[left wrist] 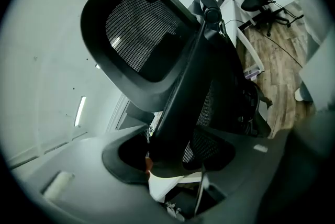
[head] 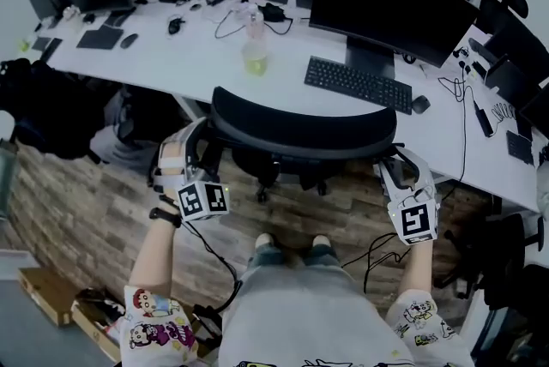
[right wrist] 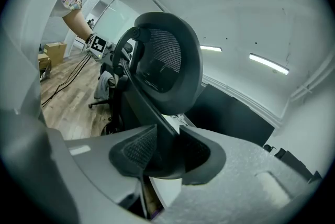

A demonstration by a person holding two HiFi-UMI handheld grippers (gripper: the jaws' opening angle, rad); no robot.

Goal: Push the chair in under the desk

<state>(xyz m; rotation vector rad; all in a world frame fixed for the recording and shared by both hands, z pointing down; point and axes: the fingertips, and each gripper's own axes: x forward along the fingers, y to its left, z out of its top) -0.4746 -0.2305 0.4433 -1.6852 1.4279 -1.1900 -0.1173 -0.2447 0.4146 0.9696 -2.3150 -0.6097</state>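
Note:
The black mesh office chair (head: 304,129) stands in front of me, its curved back close to the edge of the white desk (head: 197,65). My left gripper (head: 196,136) grips the left edge of the chair back. In the left gripper view the dark frame (left wrist: 183,87) fills the gap between the pads of that gripper (left wrist: 175,157). On the right edge of the back my right gripper (head: 400,161) holds on. The right gripper view shows its jaws (right wrist: 167,155) closed on the frame below the headrest (right wrist: 167,60).
On the desk behind the chair are a large monitor (head: 390,1), a keyboard (head: 358,84), a mouse (head: 419,104) and a bottle (head: 255,39). Cables trail over the wooden floor (head: 103,211) by my feet. Cardboard boxes (head: 51,292) lie at the lower left.

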